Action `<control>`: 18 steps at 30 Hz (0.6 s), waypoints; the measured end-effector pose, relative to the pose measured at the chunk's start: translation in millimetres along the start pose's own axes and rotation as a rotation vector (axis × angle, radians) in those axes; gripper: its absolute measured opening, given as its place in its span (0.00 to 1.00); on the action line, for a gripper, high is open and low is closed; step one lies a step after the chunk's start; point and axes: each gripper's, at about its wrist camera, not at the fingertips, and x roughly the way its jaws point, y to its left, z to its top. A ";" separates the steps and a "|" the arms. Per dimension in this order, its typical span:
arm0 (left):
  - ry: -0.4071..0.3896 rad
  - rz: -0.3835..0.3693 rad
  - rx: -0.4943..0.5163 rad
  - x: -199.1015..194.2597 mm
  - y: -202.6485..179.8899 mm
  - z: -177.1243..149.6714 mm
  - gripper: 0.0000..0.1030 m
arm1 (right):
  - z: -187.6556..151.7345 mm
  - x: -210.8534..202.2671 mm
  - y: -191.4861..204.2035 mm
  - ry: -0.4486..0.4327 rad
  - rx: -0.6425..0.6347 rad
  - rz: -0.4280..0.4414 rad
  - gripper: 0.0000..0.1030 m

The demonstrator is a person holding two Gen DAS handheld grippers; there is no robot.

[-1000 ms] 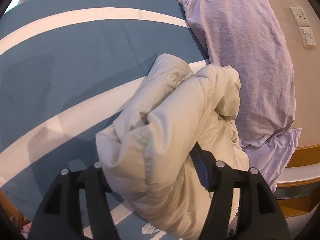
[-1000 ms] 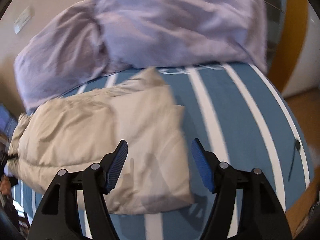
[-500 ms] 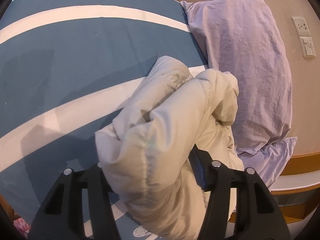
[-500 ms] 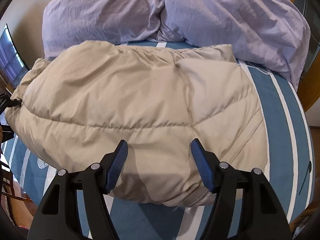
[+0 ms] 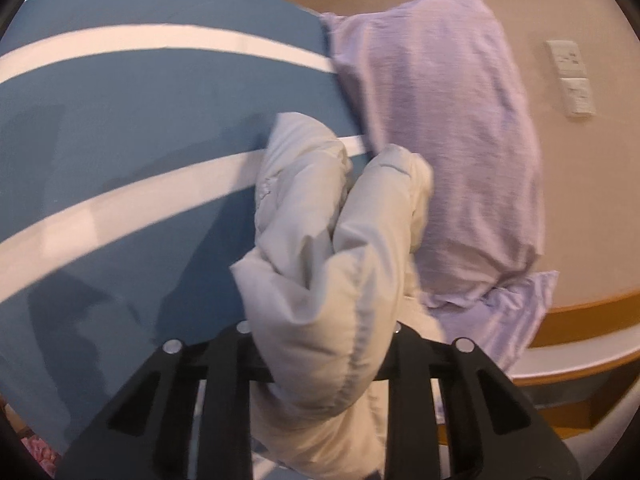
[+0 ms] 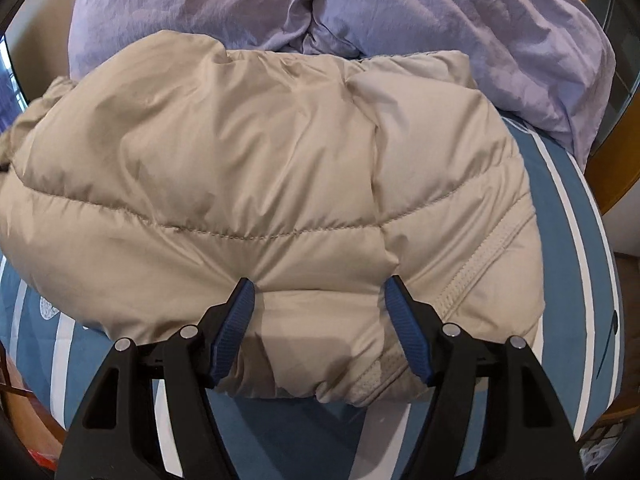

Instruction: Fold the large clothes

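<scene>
Soft, even indoor light, moderately bright; the left view is slightly motion-blurred, the right sharper. Fisheye bending and black vignette corners. Faint shadows fall on the blue white-striped bedspread (image 5: 120, 128)

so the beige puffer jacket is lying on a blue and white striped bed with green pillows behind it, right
Not quite: the pillows are lilac, not green, as the right wrist view shows. The rest stands: the beige puffer jacket lies on the blue and white striped bed, with the pillows behind it.
</scene>
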 end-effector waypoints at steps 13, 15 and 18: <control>0.114 -0.234 0.275 -14.6 -148.7 -83.0 0.23 | 4.2 6.2 -14.4 0.005 0.009 0.047 0.68; 0.142 -0.240 0.332 -10.9 -168.1 -101.1 0.23 | 4.1 6.6 -15.6 0.005 0.009 0.053 0.68; 0.177 -0.230 0.432 -1.6 -194.6 -131.7 0.23 | 3.9 6.4 -16.4 0.003 0.003 0.060 0.68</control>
